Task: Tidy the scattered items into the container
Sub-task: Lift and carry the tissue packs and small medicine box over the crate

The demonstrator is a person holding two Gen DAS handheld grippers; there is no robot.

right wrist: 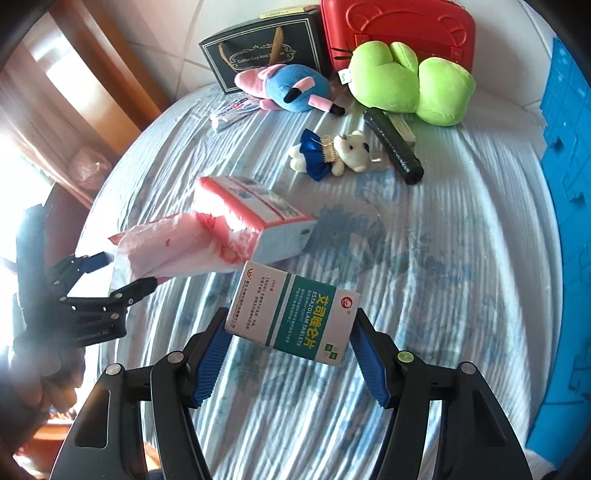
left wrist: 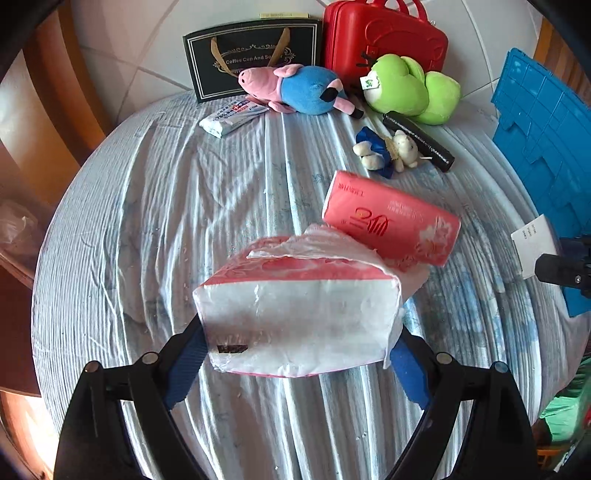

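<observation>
A round table [left wrist: 122,221] is covered by a wrinkled white cloth printed in faded blue. Behind it, at the far side, a wall [left wrist: 147,44] of pale tiles is seen. Brown wooden furniture [right wrist: 92,62] stands at the left, where bright daylight [right wrist: 14,177] is admitted.

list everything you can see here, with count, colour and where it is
tissue pack: 1, pink and white, held in left gripper
second tissue pack: 1, pink, lying mid-bed
tablet box: 1, white and green, held in right gripper
pig plush: 1, pink and blue, far side of bed
green plush: 1, green, beside red case
small bear: 1, white, blue dress, right of centre
black tube: 1, black, by the bear
flat packet: 1, white, near gift bag
gift bag: 1, black, against wall
red case: 1, red, against wall
blue crate: 1, blue, right edge
left gripper: black, blue fingers
right gripper: black, blue fingers
</observation>
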